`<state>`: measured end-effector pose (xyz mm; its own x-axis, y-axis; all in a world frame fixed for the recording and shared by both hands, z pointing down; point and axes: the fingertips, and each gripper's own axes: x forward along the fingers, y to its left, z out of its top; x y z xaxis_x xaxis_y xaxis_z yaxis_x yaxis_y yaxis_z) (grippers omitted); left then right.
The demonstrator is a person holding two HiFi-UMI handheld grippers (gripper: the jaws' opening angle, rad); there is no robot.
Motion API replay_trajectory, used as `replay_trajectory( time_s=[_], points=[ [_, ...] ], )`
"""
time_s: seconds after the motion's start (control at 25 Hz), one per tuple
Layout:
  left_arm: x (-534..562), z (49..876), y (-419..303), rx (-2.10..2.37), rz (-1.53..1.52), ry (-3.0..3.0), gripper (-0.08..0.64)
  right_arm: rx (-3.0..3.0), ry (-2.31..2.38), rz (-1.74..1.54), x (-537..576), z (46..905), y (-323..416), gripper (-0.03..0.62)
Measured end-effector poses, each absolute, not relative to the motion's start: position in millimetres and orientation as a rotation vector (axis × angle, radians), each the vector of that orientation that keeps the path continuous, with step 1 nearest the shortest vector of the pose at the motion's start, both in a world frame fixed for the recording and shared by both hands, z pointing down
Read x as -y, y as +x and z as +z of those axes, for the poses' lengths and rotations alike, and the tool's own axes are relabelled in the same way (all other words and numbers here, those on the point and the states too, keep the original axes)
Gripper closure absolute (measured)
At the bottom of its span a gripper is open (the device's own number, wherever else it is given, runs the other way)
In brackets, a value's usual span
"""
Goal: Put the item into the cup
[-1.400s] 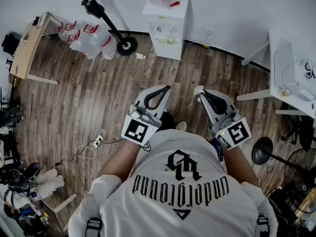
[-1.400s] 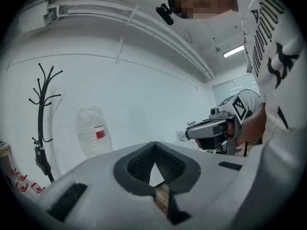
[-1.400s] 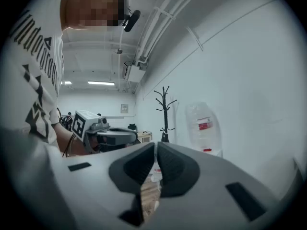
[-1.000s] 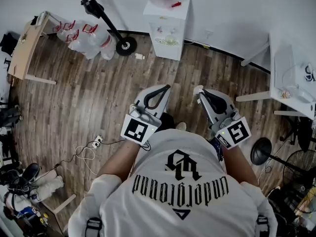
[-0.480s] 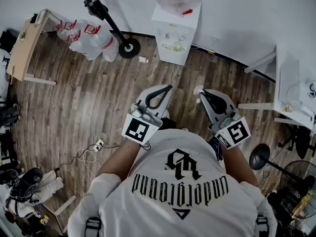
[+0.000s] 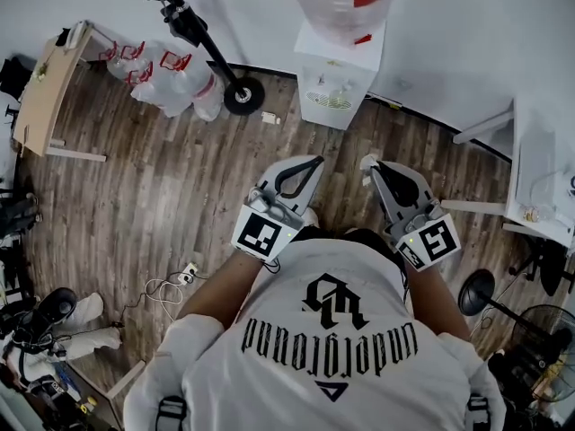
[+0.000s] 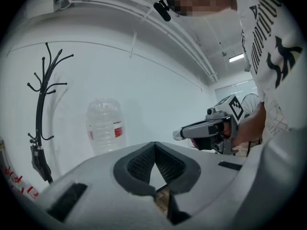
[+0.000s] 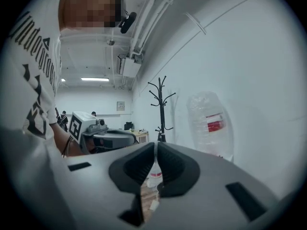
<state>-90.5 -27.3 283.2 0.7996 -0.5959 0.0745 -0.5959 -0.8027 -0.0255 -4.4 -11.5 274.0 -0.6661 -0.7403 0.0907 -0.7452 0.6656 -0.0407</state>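
No cup shows in any view. I hold both grippers out at waist height over a wood floor (image 6: 162, 187). In the head view my left gripper (image 6: 314, 160) has its jaws closed tip to tip with nothing between them; the left gripper view shows the same closed tips (image 7: 154, 144). My right gripper (image 6: 367, 162) is beside it, jaws nearly together. A small white item (image 6: 364, 161) sits pinched at its tips and also shows as a pale lump (image 7: 178, 134) in the left gripper view. From the right gripper view the item is hidden by the jaws (image 8: 156, 144).
A white water dispenser (image 6: 340, 83) with a big bottle (image 6: 341, 3) stands ahead against the wall. A black coat stand's base (image 6: 243, 95) and bags of bottles (image 6: 171, 70) lie left of it. A white desk (image 6: 544, 182) and a fan (image 6: 476, 293) are right; cables (image 6: 166, 281) lie lower left.
The water dispenser and its bottle have come closer and shifted right in the head view as the person steps forward. Both grippers keep the same pose and jaw spacing.
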Motion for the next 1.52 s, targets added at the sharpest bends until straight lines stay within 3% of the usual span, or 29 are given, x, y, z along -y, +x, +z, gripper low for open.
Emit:
replay_trajectory(
  time_s=[0.76,1.52],
  points=[
    [146,357,-72,-1.165,-0.257,-3.017,0.554,2.774,1.108,0.177,137,344,9,0.561],
    [281,563,-44,-1.210,-0.541,-3.010,0.554,2.537,1.031,0.477,290,611,31,0.558]
  ],
)
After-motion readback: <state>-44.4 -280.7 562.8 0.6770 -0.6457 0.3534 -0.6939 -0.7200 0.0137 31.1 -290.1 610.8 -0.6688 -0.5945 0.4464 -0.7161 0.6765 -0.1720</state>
